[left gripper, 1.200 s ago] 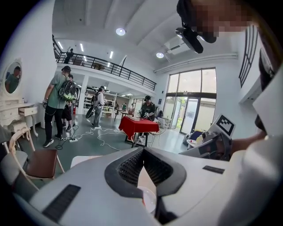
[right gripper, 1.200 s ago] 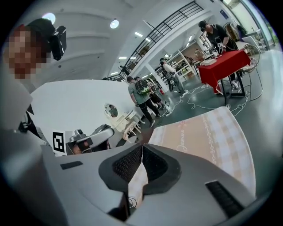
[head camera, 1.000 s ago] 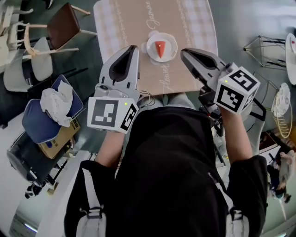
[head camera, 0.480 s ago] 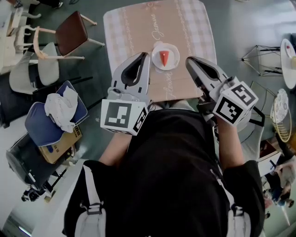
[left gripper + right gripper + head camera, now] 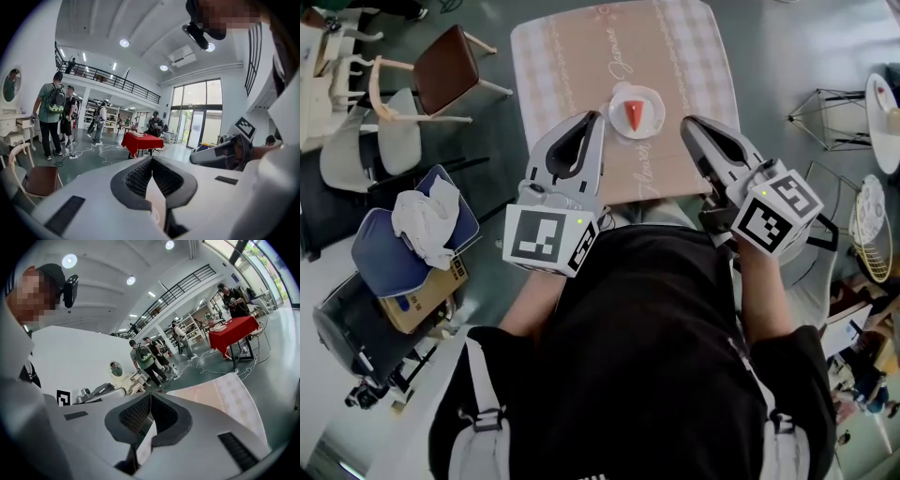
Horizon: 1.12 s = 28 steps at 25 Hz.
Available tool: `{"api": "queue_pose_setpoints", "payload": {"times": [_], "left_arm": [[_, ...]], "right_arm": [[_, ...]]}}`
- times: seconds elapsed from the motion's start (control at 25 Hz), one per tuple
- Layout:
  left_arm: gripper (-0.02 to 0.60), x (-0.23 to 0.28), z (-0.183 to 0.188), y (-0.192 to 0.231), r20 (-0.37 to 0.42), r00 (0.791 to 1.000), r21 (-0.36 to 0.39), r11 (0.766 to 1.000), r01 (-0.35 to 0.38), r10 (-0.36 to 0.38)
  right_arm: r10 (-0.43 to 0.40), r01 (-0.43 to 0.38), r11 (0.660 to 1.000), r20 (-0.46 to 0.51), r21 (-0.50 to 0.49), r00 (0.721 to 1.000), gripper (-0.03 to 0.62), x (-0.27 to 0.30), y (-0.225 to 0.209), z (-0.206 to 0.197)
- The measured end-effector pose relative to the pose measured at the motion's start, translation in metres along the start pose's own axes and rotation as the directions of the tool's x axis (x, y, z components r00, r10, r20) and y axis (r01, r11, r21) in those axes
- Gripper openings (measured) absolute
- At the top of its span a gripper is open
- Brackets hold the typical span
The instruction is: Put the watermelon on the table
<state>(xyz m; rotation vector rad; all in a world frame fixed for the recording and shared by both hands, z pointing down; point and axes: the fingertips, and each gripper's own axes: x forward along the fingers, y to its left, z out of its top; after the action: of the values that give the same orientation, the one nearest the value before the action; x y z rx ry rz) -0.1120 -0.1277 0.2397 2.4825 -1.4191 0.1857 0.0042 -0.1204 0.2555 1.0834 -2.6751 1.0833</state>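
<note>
A red watermelon wedge [image 5: 635,115] lies on a small white plate [image 5: 652,101] near the front edge of the table [image 5: 581,56], which has a beige checked cloth. My left gripper [image 5: 592,118] hangs just left of the plate, shut and empty. My right gripper [image 5: 686,124] is just right of the plate, also shut with nothing in it. In the left gripper view the jaws [image 5: 152,160] meet at their tips, and the right gripper [image 5: 224,153] shows beside them. The right gripper view shows its own jaws [image 5: 151,395] shut, with the table's cloth [image 5: 229,397] beyond.
A brown-seated chair [image 5: 442,58] stands left of the table. A blue chair [image 5: 380,251] carries a white cloth [image 5: 424,217], above a cardboard box [image 5: 422,300]. A wire-frame stand [image 5: 830,105] is at the right. Farther off are people and a red-clothed table [image 5: 139,140].
Both grippers have lifted slightly while staying on either side of the plate. Their jaws stay shut. The watermelon and plate have not moved on the table.
</note>
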Motion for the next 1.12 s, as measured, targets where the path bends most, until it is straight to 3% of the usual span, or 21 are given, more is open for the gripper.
{"api": "queue_pose_setpoints", "payload": {"times": [0.52,1.12], "left_arm": [[0.009,-0.016,-0.016,-0.012,-0.035,0.999,0.006,0.999,0.037,-0.037],[0.009,-0.019,-0.027,-0.045,-0.066,0.998,0.016,1.000,-0.019,0.020]], "right_arm": [[0.026,-0.027,1.000,-0.037,-0.016,0.999,0.018,0.006,0.014,-0.017],[0.042,-0.042,0.999,-0.027,0.023,0.999,0.018,-0.038,-0.007,-0.026]]}}
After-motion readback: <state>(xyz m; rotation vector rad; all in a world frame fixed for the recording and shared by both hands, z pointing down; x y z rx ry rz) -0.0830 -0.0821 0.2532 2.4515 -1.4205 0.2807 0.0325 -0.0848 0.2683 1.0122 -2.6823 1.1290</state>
